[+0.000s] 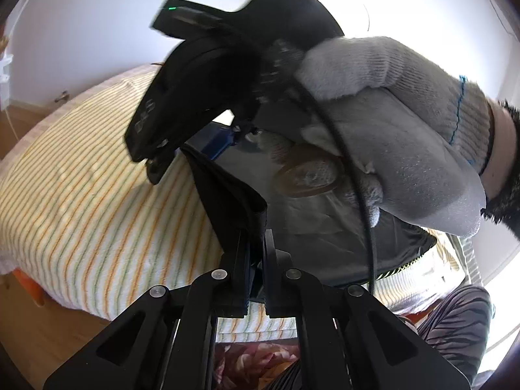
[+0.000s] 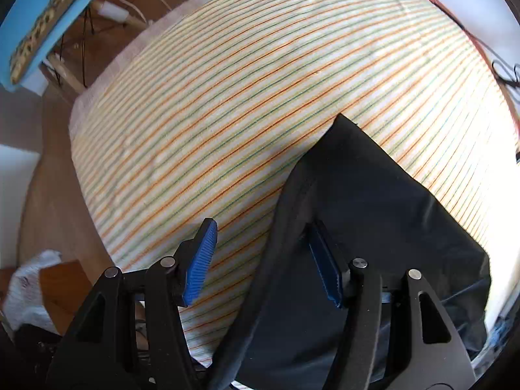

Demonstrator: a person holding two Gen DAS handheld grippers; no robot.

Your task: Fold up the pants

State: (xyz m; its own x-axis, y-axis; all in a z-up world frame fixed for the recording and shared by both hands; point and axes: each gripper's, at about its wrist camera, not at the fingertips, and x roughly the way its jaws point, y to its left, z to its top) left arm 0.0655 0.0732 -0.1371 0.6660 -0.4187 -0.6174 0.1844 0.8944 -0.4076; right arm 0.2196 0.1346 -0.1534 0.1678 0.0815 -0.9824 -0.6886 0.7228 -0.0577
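The black pants [image 2: 367, 214] lie on a striped towel-covered surface [image 2: 243, 97]. In the left wrist view my left gripper [image 1: 255, 237] is shut on a raised fold of the pants [image 1: 234, 195]. Beyond it my right gripper [image 1: 195, 74] shows, held by a grey-gloved hand [image 1: 406, 123], above the pants. In the right wrist view my right gripper [image 2: 263, 256] is open, its blue-padded fingers [image 2: 201, 260] straddling the pants' edge, one pad over the fabric.
The striped surface [image 1: 81, 195] ends at a wood floor [image 2: 48, 188] on the left. A blue box [image 2: 42, 22] and cables lie beyond the far corner. A white cloth [image 2: 26, 289] lies on the floor.
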